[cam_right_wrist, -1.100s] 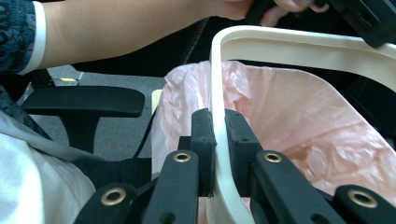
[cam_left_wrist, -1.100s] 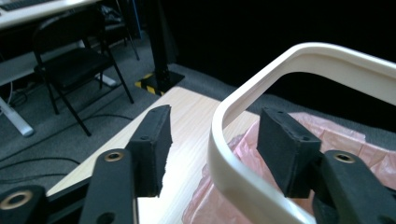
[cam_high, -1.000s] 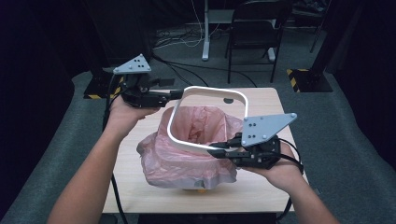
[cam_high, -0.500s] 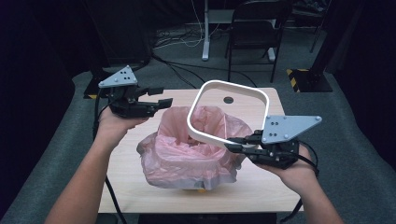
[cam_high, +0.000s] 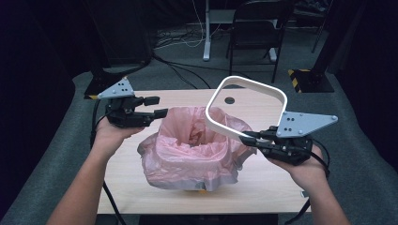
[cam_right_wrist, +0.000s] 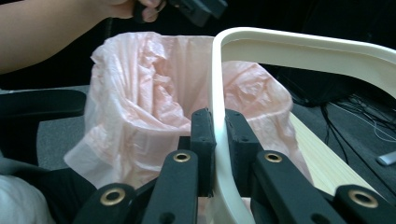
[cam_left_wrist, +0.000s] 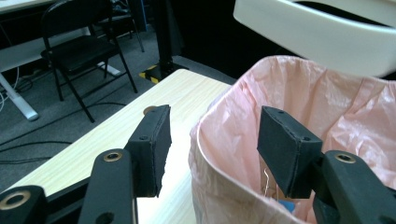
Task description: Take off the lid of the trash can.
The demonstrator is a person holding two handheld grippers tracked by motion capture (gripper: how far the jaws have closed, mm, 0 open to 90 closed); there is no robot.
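A pink plastic bag (cam_high: pixel 192 150) lines a small bin in the middle of the wooden table (cam_high: pixel 267 185); its mouth gapes upward. A white rounded-square ring (cam_high: pixel 248 82) hangs tilted above the bag's right side, apart from it. My right gripper (cam_high: pixel 246 137) is shut on the ring's near edge; in the right gripper view the pads (cam_right_wrist: pixel 204 135) clamp the ring (cam_right_wrist: pixel 299 46) with the bag (cam_right_wrist: pixel 140 93) behind. My left gripper (cam_high: pixel 157 107) stands open at the bag's left. In the left gripper view the jaws (cam_left_wrist: pixel 212 135) straddle the bag's rim (cam_left_wrist: pixel 327 107) without pressing, under the ring (cam_left_wrist: pixel 317 37).
A round hole (cam_high: pixel 229 100) sits in the tabletop behind the bag. Beyond the table stand a black folding chair (cam_high: pixel 263 28), dark posts and a yellow-black striped foot (cam_high: pixel 305 77), with cables on the grey floor. Table edges lie close on both sides.
The ring has come off the bag's mouth, carried up and to the right by my right gripper and tilted. My left gripper has drawn back left and lower, away from the ring.
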